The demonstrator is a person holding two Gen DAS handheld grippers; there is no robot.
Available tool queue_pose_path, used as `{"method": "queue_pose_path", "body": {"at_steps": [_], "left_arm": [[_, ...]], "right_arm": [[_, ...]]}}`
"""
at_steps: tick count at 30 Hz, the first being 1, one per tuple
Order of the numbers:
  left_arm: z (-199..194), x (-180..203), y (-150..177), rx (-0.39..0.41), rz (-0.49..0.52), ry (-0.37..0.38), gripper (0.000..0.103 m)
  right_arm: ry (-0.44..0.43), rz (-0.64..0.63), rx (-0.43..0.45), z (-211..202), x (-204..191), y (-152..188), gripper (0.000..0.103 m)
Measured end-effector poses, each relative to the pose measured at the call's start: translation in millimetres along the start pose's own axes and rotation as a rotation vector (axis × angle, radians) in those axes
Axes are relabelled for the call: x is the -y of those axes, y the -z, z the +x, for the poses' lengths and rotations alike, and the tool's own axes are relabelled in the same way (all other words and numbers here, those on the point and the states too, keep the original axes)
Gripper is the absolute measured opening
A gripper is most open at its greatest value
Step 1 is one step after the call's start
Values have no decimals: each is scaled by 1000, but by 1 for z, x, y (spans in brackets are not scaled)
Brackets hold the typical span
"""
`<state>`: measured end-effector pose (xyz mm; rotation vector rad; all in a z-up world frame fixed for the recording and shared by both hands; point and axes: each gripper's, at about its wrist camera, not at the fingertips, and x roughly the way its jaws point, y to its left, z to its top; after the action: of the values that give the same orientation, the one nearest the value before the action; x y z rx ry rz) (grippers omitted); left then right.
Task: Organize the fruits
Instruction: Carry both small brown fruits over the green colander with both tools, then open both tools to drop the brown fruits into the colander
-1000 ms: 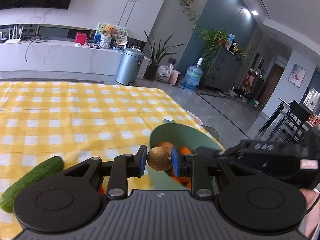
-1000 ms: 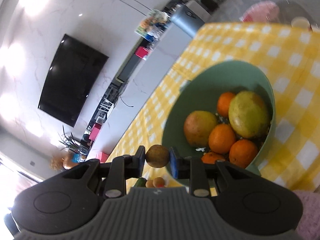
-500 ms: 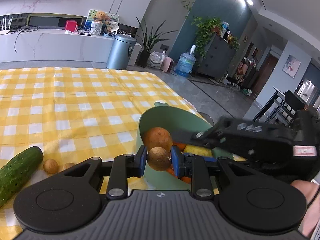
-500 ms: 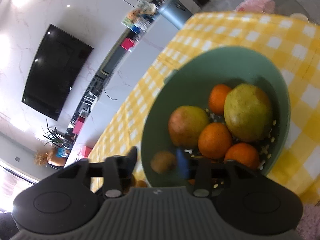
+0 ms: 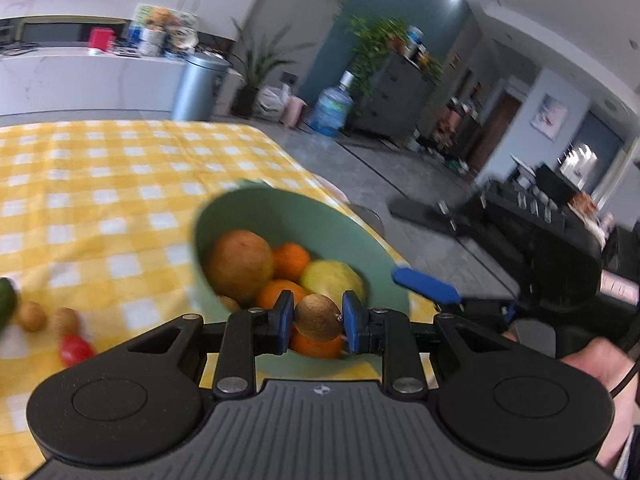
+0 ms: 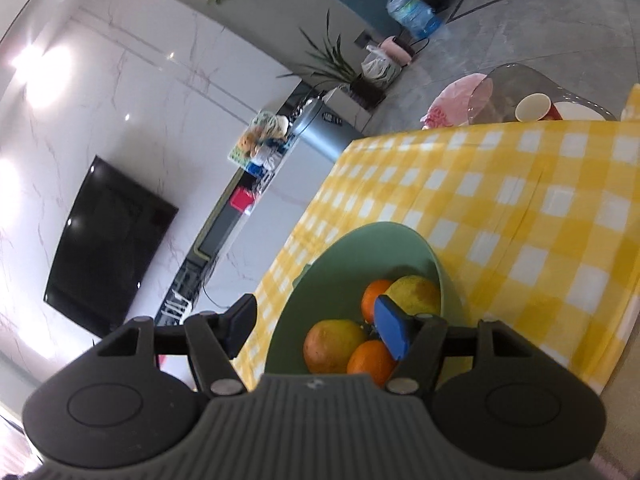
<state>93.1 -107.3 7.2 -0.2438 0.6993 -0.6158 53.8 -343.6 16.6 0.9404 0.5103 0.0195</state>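
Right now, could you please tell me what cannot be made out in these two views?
- Left wrist view: the bowl floor, hidden by piled fruit; the cucumber, cut by the left edge; the small brown fruit in the left hand-held gripper, kind unclear.
- Right wrist view: the bowl's near side, hidden by the right hand-held gripper, whose jaws have just been opening, empty.

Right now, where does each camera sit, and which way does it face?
Left wrist: sits behind the left tool, which pinches a small brown fruit over the green bowl; the right tool and a hand show.
Right wrist: sits behind the right tool, jaws apart with nothing between them, having just been opening; it faces the bowl and the TV wall.
Shared: the bowl, the oranges, the yellow checked cloth.
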Motion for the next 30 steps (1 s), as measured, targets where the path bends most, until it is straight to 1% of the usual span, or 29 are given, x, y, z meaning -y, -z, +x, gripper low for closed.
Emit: {"method": "queue_pose_path", "body": {"at_steps": [4, 6, 9, 13, 16, 19, 20, 21, 22, 23, 24, 26, 27, 30], "left_arm": [[23, 19, 4, -59, 85, -3, 29], [30, 24, 6, -86, 113, 9, 29], [36, 25, 3, -86, 121, 26, 29], [45, 29, 0, -75, 128, 27, 29], [53, 34, 1, -92, 160, 28, 29], [54, 36, 4, -103, 166, 49, 30], [53, 35, 4, -95, 165, 59, 38], [50, 33, 3, -79, 159, 69, 49], [47, 30, 2, -60, 148, 63, 51], [45, 28, 4, -49, 135, 61, 63], [42, 24, 5, -41, 114, 73, 72], [38, 19, 4, -35, 78, 99, 75], [37, 17, 3, -34, 71, 99, 75], [29, 16, 2, -16, 80, 55, 76]], "right_arm": [[-35, -9, 24, -10, -1, 0, 63], [-45, 3, 38, -11, 1, -2, 63], [-46, 25, 38, -11, 5, -4, 63], [-38, 44, 5, -10, 7, -2, 63], [-22, 47, 1, -9, 8, -2, 63], [-14, 50, 10, -10, 11, -3, 63], [-15, 51, 7, -10, 11, -3, 63], [-16, 51, 1, -9, 12, -4, 63], [-18, 46, -15, -7, 12, -3, 63], [-21, 46, -30, -4, 12, -4, 63], [-22, 50, -31, -4, 13, -3, 63], [-20, 38, -30, -4, 11, -3, 63], [-22, 33, -27, -4, 10, -3, 63], [-28, 26, -20, -5, 10, -3, 63]]}}
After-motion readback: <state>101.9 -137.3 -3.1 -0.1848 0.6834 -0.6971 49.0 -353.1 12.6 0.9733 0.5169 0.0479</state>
